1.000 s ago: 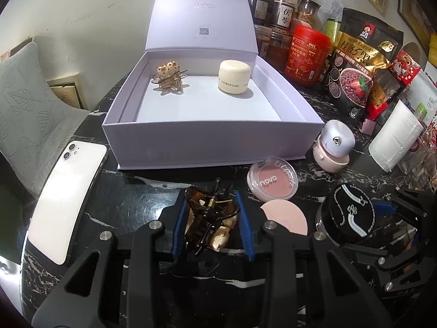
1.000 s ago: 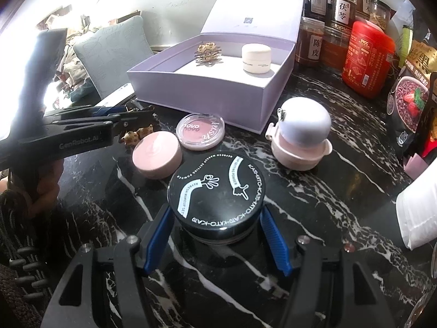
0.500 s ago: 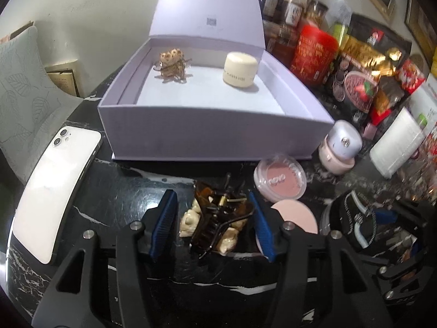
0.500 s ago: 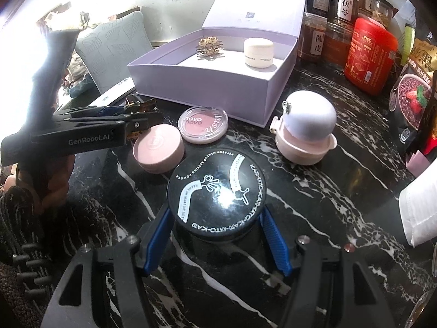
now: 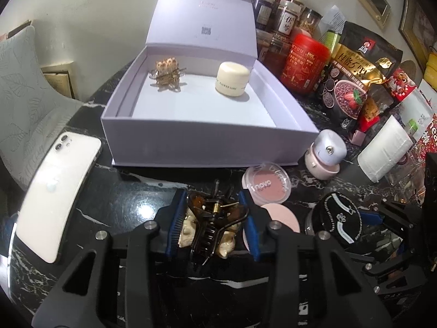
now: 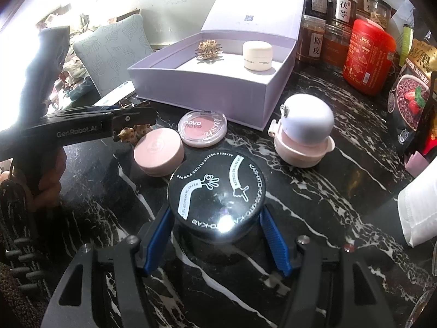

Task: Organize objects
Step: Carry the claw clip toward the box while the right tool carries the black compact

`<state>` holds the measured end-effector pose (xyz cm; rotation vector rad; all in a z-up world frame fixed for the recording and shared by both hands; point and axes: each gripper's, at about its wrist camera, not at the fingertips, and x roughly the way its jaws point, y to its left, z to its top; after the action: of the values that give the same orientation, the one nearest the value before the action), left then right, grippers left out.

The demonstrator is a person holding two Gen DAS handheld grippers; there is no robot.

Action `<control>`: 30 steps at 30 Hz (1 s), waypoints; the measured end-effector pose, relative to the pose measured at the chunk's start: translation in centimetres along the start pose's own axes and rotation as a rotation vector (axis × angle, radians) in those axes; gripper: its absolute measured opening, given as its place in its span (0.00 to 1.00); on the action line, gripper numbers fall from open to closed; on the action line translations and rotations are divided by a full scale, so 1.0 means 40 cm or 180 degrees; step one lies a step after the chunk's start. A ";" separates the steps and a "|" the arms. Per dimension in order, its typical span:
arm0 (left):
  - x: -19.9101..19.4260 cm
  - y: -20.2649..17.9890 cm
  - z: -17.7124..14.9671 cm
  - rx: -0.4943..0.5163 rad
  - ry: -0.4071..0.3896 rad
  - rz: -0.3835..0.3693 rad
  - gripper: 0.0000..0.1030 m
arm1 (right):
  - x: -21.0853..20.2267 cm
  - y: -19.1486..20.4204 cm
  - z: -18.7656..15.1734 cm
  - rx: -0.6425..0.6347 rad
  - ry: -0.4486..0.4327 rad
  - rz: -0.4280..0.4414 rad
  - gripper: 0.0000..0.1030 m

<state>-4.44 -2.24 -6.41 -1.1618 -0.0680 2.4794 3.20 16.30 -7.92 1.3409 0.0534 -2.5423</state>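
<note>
Lifted brown hair clip (image 5: 211,224) off tabletop (image 5: 131,205), pinched in left fingers (image 5: 174,218), nearer lilac box (image 5: 207,139); right fingers (image 6: 270,235) hugged black powder jar (image 6: 215,194).

Brown hair claw (image 5: 214,225) in left tool; black powder jar (image 6: 217,191) in right.

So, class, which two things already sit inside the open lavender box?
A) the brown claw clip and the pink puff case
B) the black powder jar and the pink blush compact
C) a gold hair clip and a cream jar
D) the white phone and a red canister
C: inside the lavender box, only the gold hair clip and cream jar rest on its floor.
</note>
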 end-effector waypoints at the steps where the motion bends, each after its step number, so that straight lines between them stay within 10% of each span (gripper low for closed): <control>1: -0.004 0.000 0.003 0.0002 -0.0006 0.0003 0.37 | -0.003 0.000 0.001 0.0003 -0.0012 0.0002 0.64; 30: -0.029 0.014 0.011 -0.0088 -0.0008 -0.0017 0.37 | 0.050 0.019 0.033 0.0034 -0.0066 0.0014 0.68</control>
<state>-4.29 -3.14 -5.41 -1.1680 -0.1062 2.4827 1.26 14.92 -8.73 1.3168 0.0329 -2.5559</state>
